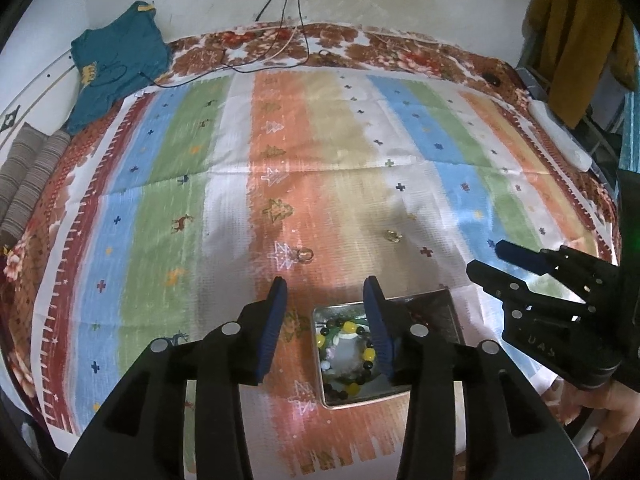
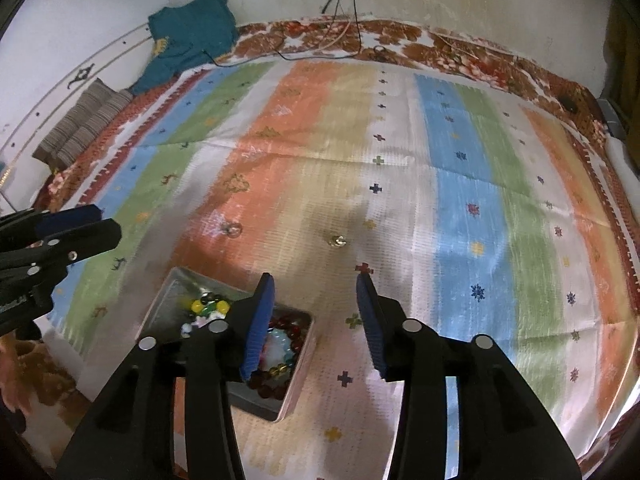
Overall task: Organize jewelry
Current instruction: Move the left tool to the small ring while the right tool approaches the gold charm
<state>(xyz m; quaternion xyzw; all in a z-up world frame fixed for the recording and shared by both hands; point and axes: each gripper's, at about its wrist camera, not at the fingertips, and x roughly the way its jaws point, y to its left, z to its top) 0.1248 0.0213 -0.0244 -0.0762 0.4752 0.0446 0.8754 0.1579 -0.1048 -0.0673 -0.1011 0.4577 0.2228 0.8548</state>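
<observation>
L gripper [image 1: 326, 286] nearest the lens, jaws spread wide w/ nothing between, hovering over the metal tin [image 1: 326, 402]. Tin sits on the striped cloth [image 1: 168, 208]; rectangular, long axis runs roughly away from the camera, open side up. Inside: beaded bracelets [image 1: 354, 330], yellow/black/green beads, plus dark red ones [image 2: 280, 328]. R gripper [image 2: 316, 280] also spread, empty, just right of the tin. Two small rings beyond it, apart: ring [image 1: 306, 255] on orange stripe, gold ring [image 1: 393, 236] on beige.
</observation>
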